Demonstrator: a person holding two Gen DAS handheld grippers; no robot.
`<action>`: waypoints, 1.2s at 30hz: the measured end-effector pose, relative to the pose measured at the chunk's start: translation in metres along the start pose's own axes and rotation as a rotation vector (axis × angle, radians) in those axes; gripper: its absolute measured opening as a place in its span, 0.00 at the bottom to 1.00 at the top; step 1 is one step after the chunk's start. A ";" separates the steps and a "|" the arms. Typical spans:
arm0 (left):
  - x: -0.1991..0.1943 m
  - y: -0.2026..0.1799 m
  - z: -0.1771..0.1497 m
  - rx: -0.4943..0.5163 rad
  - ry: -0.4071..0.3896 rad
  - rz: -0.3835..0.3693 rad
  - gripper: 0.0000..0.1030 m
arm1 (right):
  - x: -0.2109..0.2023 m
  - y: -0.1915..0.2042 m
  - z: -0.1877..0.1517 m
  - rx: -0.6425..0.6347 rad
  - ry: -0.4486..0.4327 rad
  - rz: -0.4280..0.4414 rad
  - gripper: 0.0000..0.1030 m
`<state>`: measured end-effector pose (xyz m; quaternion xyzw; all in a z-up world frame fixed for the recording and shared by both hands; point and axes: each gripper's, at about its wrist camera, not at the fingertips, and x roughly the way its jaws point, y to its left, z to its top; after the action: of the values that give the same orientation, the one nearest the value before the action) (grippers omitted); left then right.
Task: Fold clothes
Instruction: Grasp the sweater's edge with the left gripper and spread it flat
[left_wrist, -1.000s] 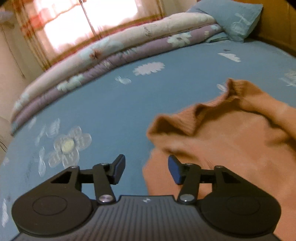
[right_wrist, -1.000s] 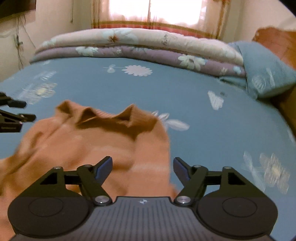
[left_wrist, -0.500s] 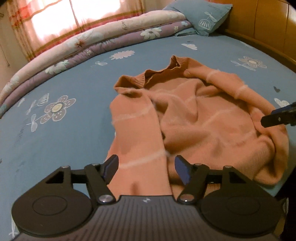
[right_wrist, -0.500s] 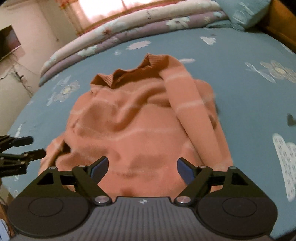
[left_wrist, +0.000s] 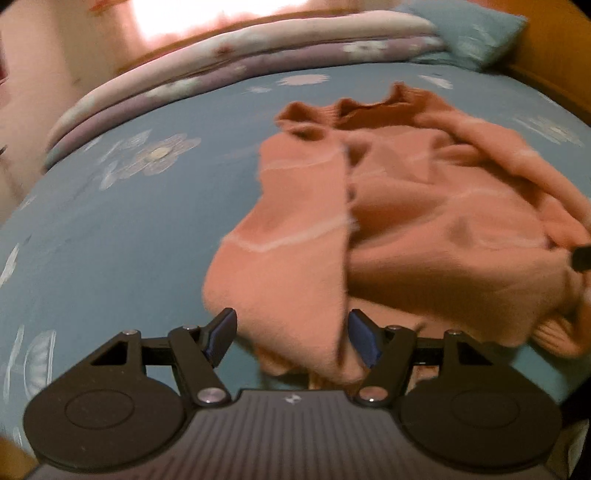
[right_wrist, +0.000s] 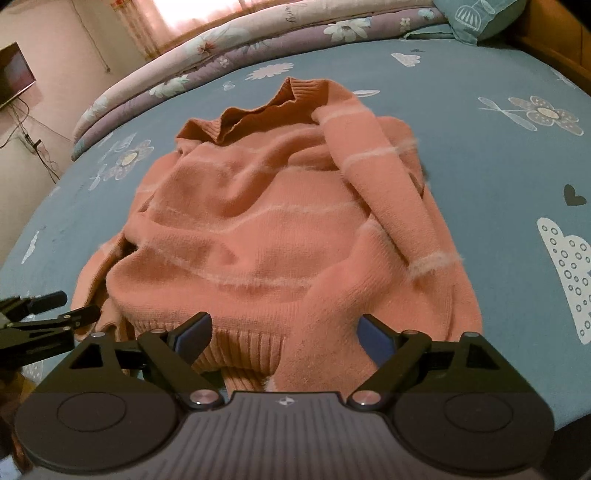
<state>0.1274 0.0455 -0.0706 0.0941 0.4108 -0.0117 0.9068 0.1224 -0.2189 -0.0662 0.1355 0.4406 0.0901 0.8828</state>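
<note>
A blue bed with a flower-print sheet, rolled quilts at the far side. The salmon-pink knitted sweater with pale stripes lies crumpled ahead of both claws, long axis running away, brown ribbed collar far, hem near. Left claw released, a sleeve between its pads. Right claw opening, over the hem.

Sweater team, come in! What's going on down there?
Left gripper open over one sleeve; right gripper opening. Orange sweater rumpled on the bed, unfolded. Nothing in the way.
</note>
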 end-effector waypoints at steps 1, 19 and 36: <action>0.002 0.001 -0.002 -0.022 0.004 0.001 0.62 | 0.000 -0.001 0.000 0.000 0.000 0.003 0.87; -0.014 0.067 0.032 -0.144 -0.112 0.058 0.09 | 0.010 -0.004 -0.002 -0.028 0.005 0.003 0.93; 0.037 0.158 0.092 -0.185 -0.142 0.264 0.02 | 0.017 0.004 0.002 -0.071 0.032 -0.034 1.00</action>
<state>0.2359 0.1861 -0.0133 0.0621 0.3290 0.1387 0.9320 0.1337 -0.2106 -0.0769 0.0952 0.4536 0.0926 0.8813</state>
